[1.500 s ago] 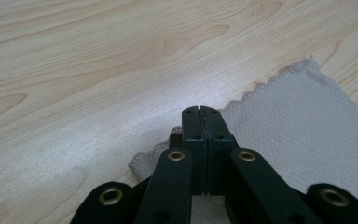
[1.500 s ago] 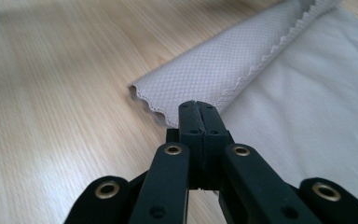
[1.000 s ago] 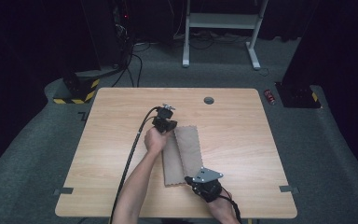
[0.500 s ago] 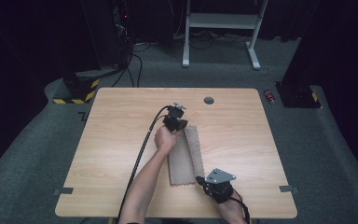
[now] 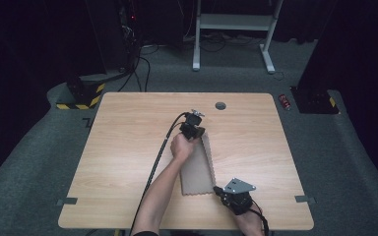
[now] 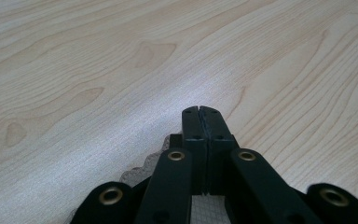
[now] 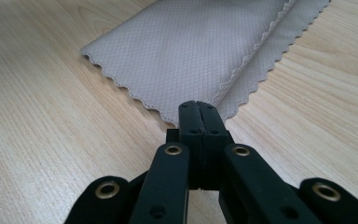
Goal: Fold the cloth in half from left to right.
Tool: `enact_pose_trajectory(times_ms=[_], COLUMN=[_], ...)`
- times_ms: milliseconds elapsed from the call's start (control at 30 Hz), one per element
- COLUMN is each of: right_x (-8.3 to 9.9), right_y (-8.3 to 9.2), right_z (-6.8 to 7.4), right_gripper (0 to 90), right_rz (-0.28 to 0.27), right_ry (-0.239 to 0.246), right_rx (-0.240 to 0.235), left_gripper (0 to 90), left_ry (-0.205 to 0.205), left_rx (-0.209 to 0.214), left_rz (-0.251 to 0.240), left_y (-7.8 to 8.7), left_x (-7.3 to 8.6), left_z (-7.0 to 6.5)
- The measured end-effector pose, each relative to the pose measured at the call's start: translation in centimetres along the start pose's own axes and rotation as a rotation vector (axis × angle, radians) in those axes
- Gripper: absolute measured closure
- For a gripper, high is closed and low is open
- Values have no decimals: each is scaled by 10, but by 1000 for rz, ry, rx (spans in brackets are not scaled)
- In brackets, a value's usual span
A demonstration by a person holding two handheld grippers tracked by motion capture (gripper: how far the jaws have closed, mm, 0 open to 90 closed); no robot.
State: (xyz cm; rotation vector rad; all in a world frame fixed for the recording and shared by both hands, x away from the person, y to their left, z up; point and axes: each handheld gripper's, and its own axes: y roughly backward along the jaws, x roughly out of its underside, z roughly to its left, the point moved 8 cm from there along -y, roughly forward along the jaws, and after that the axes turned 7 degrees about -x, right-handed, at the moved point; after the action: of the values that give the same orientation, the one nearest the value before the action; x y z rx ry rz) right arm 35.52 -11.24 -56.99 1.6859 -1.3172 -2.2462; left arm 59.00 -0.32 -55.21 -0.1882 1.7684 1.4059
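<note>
Where the person's right hand comes in at the near edge of the wooden table (image 5: pixel 128 147), the right gripper (image 5: pixel 222 191) sits low, its jaws pressed together on the near right corner of a folded beige cloth (image 5: pixel 197 169); in the right gripper view the scalloped hem disappears between the closed black tips, and the cloth (image 7: pixel 200 51) runs away from them in overlapping layers. The cloth lies as a long strip on the table's middle, slightly right of centre, running from the near edge toward the far edge. At its far end the left gripper (image 5: pixel 197 133), held in the left hand (image 5: pixel 183 146), pinches the cloth too: jaws shut tight in the left gripper view, a scrap of wavy hem (image 6: pixel 142 170) showing beneath them. Beyond, near the far edge, a small round dark hole (image 5: pixel 220 105) sits in the tabletop.
</note>
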Motion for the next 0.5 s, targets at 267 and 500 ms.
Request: enact_pose_trajectory(times_ms=[267,500], right_x=[2,-5], right_y=[-1,4], right_z=[-3,-6], right_gripper=[883,759], right_rz=[12,-11], right_ry=[-23,-1], right_rx=[-12,-4], left_gripper=[798,581], left_ry=[6,21], left_rx=[16,-36], left_rz=[-4,-52], left_y=[-4,22], left_x=[0,-4], left_z=[-2,15])
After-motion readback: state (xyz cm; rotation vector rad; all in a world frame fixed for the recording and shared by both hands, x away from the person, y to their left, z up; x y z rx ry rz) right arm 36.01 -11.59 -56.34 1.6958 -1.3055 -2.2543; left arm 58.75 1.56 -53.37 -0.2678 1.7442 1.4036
